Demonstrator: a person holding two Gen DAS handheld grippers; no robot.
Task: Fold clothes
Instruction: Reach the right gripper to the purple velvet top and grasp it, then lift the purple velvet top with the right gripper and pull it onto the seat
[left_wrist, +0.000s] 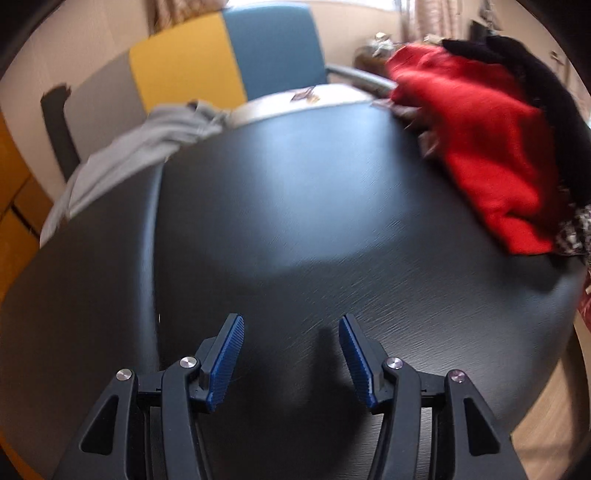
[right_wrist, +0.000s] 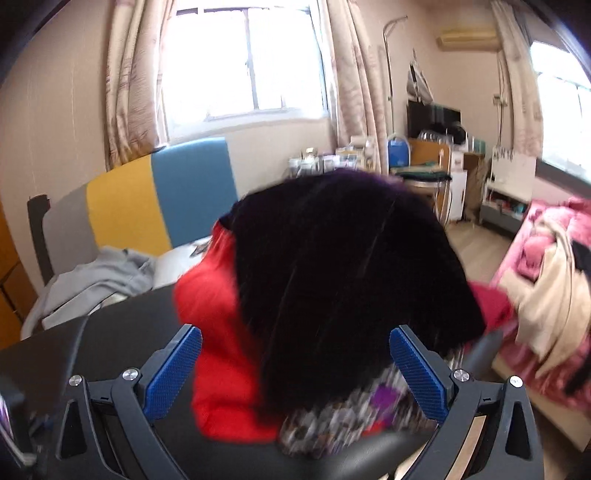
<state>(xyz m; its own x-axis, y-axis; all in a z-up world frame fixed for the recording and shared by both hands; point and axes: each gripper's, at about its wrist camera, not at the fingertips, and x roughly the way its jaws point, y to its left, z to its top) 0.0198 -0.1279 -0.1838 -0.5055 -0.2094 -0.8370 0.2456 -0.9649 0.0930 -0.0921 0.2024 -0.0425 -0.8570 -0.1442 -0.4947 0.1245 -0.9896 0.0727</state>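
I have both grippers over the dark counter (left_wrist: 295, 206), and neither holds anything. The left gripper (left_wrist: 291, 354) hangs over bare counter at the bottom of its frame, its jaws standing apart with nothing between them. The right gripper (right_wrist: 295, 373) faces the heap of clothes, jaws spread wide on either side of it, the blue pads (right_wrist: 173, 373) clear of the cloth as far as the blur lets me judge.

The heap sits at the right edge of the counter: a black garment (right_wrist: 351, 280) lies on top, a red garment (right_wrist: 221, 369) under it and spilling toward the centre, and a patterned piece (right_wrist: 340, 417) pokes out at the bottom of the right wrist frame. In the left wrist view the same heap fills the upper right. A grey garment (left_wrist: 147, 144) lies apart at the upper left, draped over the counter's far edge beside a chair (left_wrist: 229, 55).

I judge the step in hand is picking one item off the heap. To do it well I would take the black garment, since it is on top, pinch a single layer near an edge rather than a thick bunch, lift it free of the red one, and bring it to the bare middle where the left gripper waits. There I would catch a second corner with the left jaws and spread it flat before any fold.
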